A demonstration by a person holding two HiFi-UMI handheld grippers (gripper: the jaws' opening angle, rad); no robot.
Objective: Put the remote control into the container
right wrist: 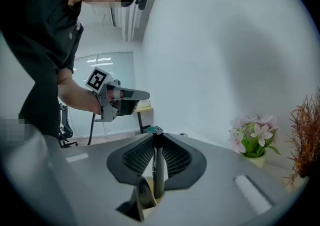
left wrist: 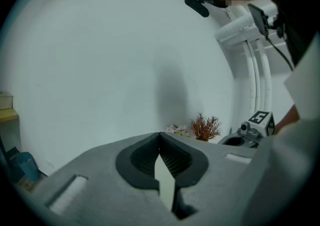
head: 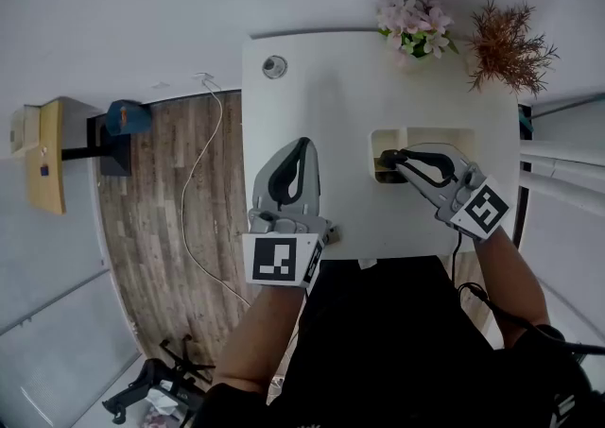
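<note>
My right gripper [head: 388, 160] [right wrist: 156, 139] is shut on a slim dark remote control [right wrist: 158, 172], held on edge between the pads. In the head view its tips and the remote [head: 384, 169] sit at the left end of a cream rectangular container [head: 444, 136] on the white table [head: 331, 105]. The container's inside is partly hidden by that gripper. My left gripper [head: 302, 145] [left wrist: 160, 136] is shut with nothing in it, hanging over the table to the left of the container. It also shows at the left in the right gripper view, as the left gripper [right wrist: 140, 94].
Pink flowers [head: 413, 25] [right wrist: 255, 137] and a reddish dried plant [head: 508, 46] [left wrist: 205, 126] stand at the table's far edge. A small round grey thing [head: 274, 66] lies at the far left corner. A white cable [head: 203, 162] runs over the wooden floor at left.
</note>
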